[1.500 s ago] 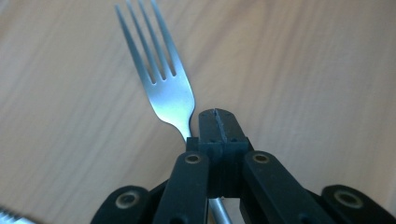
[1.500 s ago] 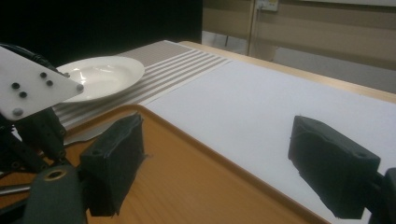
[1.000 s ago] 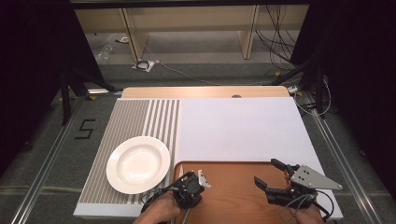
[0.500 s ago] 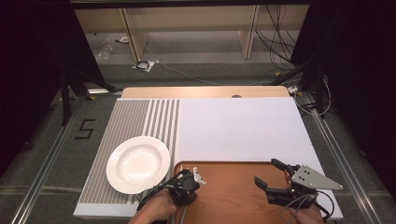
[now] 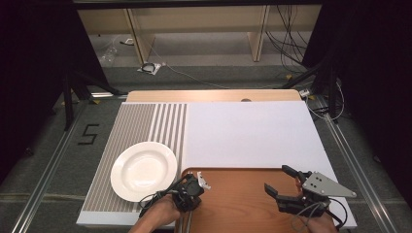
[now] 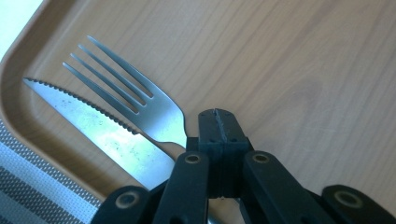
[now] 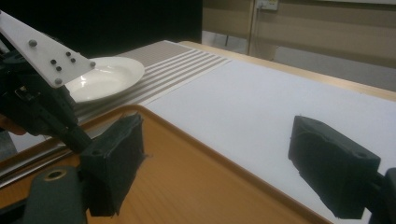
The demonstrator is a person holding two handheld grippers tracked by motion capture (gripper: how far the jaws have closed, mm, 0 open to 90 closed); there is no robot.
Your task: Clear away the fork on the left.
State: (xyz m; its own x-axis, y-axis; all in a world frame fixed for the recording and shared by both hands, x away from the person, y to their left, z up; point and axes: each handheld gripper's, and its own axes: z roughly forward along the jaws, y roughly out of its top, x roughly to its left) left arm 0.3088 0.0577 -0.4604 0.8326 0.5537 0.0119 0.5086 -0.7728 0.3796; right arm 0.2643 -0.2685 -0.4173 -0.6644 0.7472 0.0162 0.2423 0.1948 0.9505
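Two hand-held grippers at the near edge of the scene, seen from the high view: the left gripper, carried by the person's left hand entering from six o'clock, points toward one o'clock with its jaws pressed together, pad against pad in the left gripper view; the right gripper, at about five o'clock, points toward ten o'clock, its jaws spread wide apart with nothing between them in the right gripper view
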